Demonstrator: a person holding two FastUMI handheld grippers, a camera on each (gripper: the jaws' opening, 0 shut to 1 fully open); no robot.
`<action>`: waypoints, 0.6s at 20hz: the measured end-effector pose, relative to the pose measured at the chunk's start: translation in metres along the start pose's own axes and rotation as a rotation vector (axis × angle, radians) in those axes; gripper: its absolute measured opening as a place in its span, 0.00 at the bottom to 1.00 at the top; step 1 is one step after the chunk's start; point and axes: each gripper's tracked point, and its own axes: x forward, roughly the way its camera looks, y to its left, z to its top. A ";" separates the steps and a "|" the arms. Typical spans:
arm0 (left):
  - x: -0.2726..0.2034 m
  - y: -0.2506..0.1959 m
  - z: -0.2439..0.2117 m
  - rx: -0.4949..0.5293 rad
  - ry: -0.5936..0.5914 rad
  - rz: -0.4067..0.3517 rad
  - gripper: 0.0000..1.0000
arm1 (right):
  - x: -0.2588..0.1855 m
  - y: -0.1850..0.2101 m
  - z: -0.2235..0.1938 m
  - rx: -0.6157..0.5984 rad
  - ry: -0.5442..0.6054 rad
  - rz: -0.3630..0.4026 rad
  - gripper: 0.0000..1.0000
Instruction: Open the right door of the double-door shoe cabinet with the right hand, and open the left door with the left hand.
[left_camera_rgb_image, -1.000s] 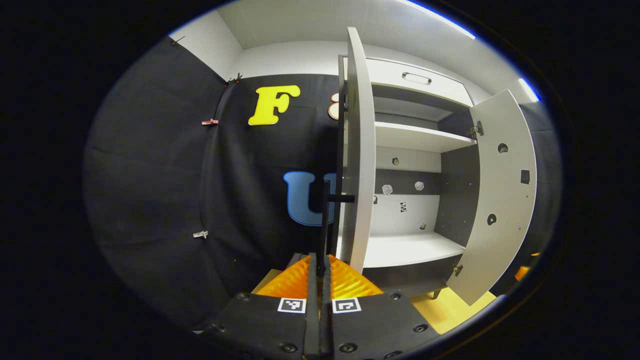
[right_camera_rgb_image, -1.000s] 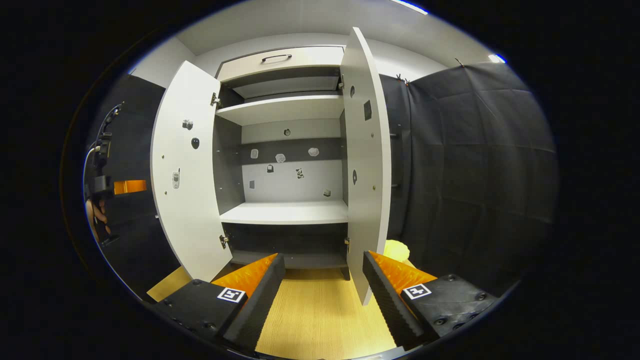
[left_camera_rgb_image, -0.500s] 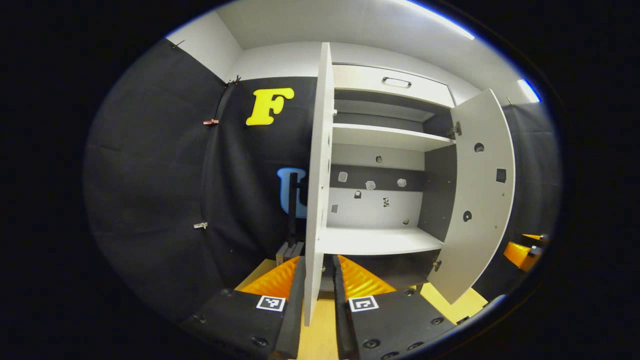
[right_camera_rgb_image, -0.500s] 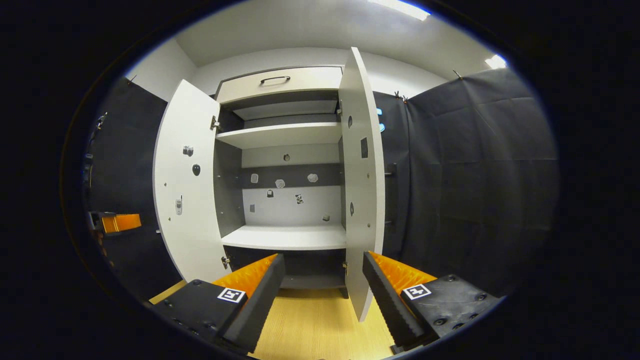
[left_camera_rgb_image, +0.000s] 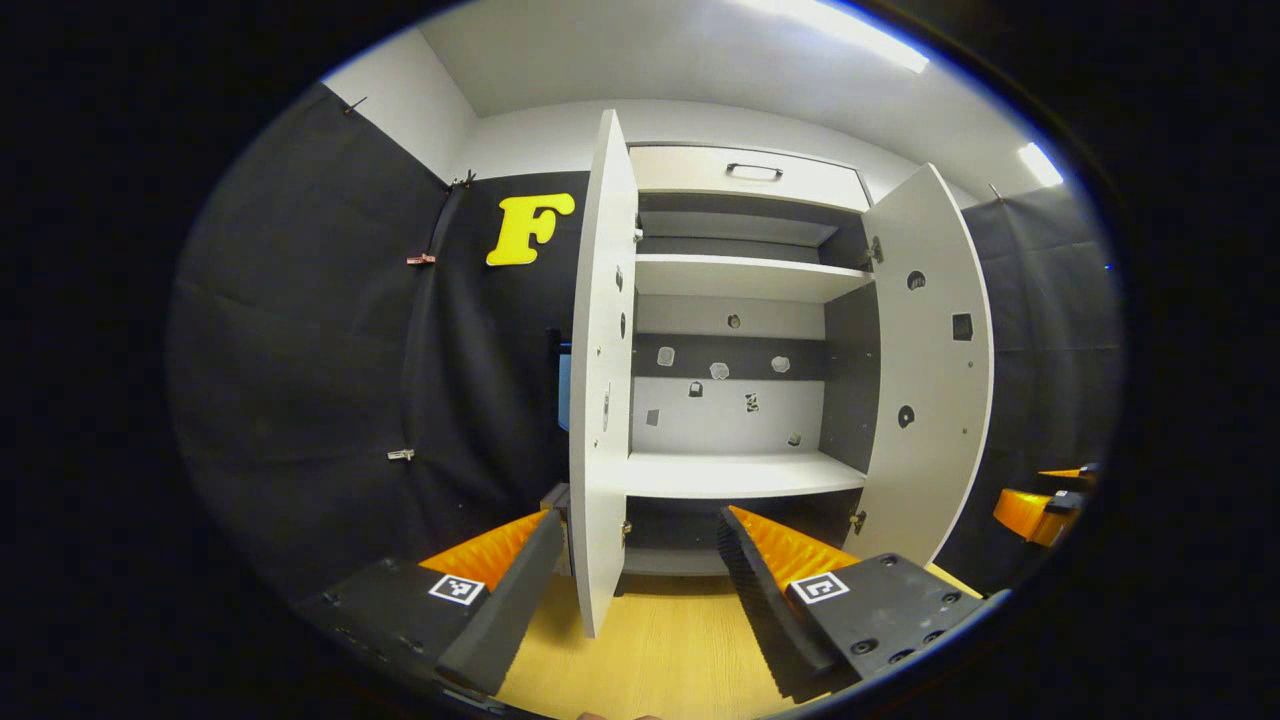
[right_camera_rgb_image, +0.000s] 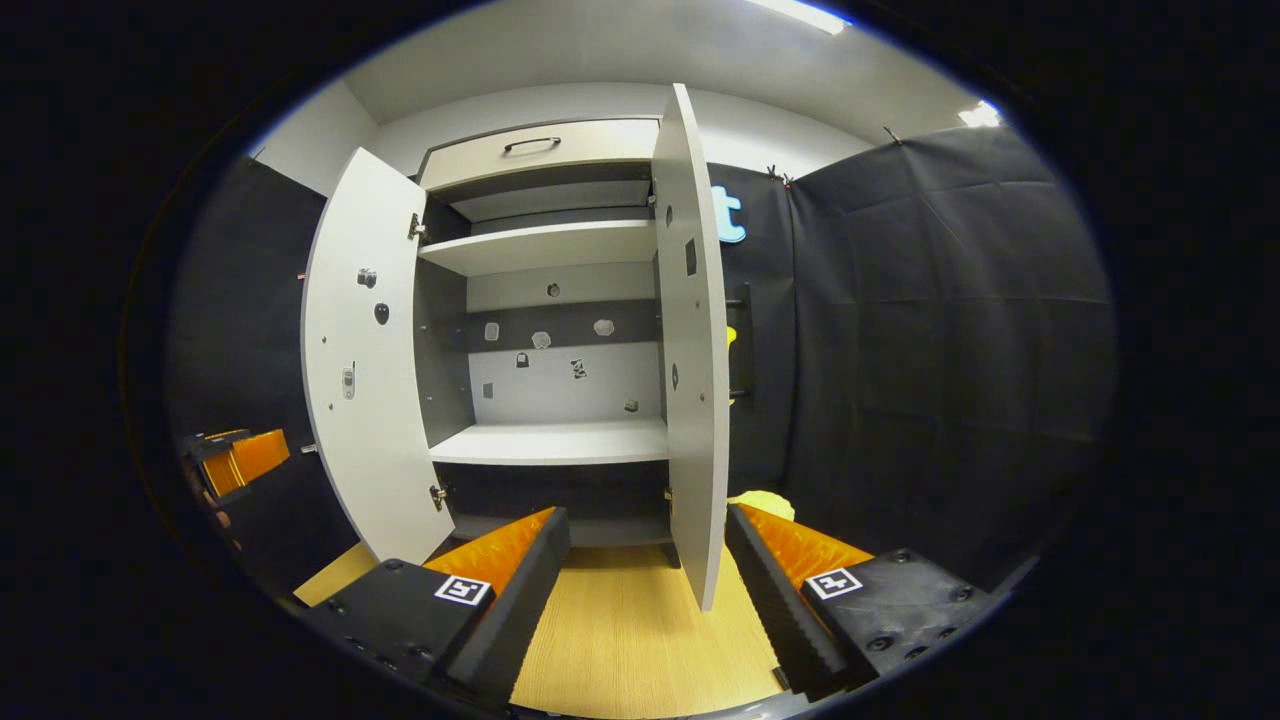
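The shoe cabinet (left_camera_rgb_image: 740, 475) stands with both doors swung out. In the left gripper view the left door (left_camera_rgb_image: 600, 380) is nearly edge-on, its lower corner showing between my fingers, closer to the left one. The left gripper (left_camera_rgb_image: 640, 560) is open and holds nothing. The right door (left_camera_rgb_image: 930, 360) stands wide, with the other gripper (left_camera_rgb_image: 1040, 495) beyond it. In the right gripper view the right door (right_camera_rgb_image: 690, 350) is edge-on just ahead, its dark handle (right_camera_rgb_image: 740, 340) on the outer face. The right gripper (right_camera_rgb_image: 648, 560) is open and holds nothing. The left door (right_camera_rgb_image: 365, 350) hangs open at the left.
Two white shelves (right_camera_rgb_image: 550, 445) inside the cabinet are bare, and a drawer (right_camera_rgb_image: 540, 150) with a handle sits above. A wooden floor (right_camera_rgb_image: 620, 640) lies in front. Black cloth walls (right_camera_rgb_image: 930, 330) close in on both sides. A yellow object (right_camera_rgb_image: 760, 500) lies behind the right door.
The left gripper, shut on the left door's handle a second ago, has let go, opened wide and drawn back. The right gripper stayed open and shifted slightly.
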 end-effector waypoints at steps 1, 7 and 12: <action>-0.004 -0.002 -0.003 -0.007 -0.007 -0.004 0.95 | -0.001 0.001 -0.001 0.001 -0.006 0.004 0.98; -0.020 -0.004 -0.018 -0.005 0.003 -0.009 0.95 | -0.008 0.013 -0.015 0.011 0.002 0.038 0.98; -0.026 0.005 -0.035 0.008 0.028 0.043 0.95 | -0.011 0.023 -0.035 0.008 0.050 0.071 0.98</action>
